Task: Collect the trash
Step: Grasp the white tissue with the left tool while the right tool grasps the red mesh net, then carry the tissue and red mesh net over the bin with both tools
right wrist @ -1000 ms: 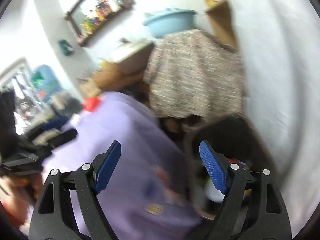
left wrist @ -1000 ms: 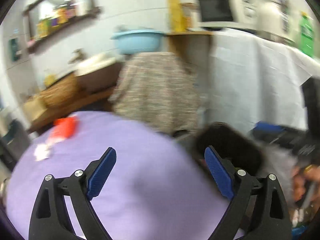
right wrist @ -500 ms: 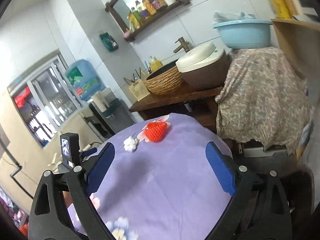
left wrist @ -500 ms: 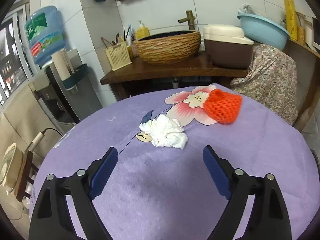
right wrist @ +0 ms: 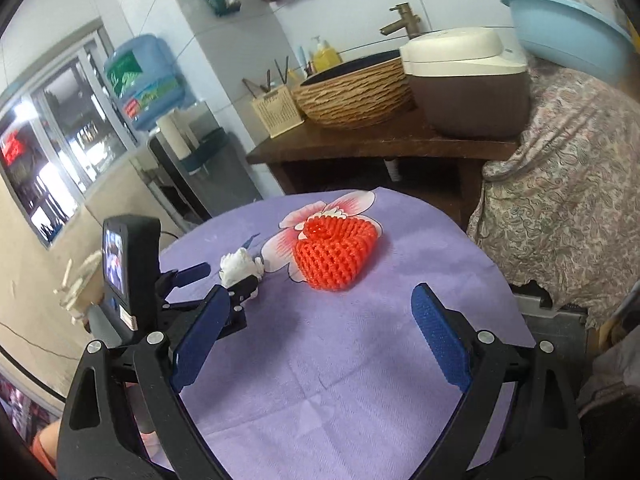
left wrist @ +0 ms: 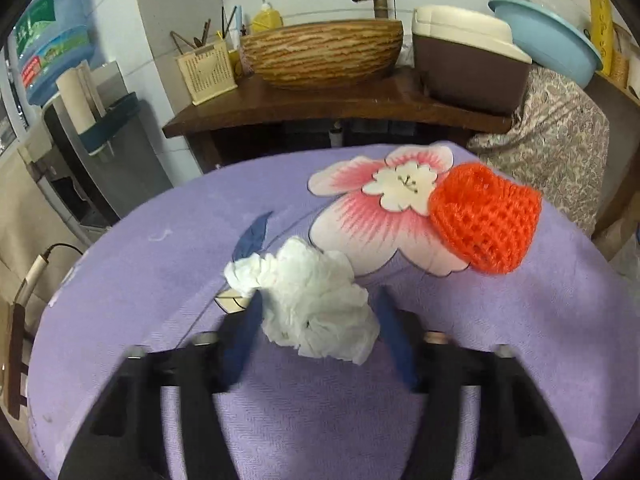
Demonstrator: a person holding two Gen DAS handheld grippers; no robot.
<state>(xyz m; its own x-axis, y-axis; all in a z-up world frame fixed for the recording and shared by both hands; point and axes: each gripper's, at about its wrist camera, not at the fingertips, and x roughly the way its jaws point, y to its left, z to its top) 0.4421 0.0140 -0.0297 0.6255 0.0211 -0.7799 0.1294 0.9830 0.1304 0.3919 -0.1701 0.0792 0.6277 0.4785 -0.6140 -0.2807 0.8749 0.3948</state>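
Purple-clothed table (left wrist: 520, 340) bears crumpled tissue (left wrist: 316, 300) and, seemingly, orange foam net (left wrist: 484, 216).

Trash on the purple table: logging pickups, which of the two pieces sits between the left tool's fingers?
The crumpled white tissue, between the closing left tool. The orange foam net lies apart on the printed flower.

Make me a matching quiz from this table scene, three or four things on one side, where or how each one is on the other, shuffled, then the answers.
Column one:
1. crumpled tissue
2. orange foam net
3. right gripper
4. blue basin

Column two:
A. on the flower print
B. on the patterned cloth
C. between the closing left gripper jaws
D. open, nothing between its jaws

Pairs: 1-C, 2-A, 3-D, 4-B
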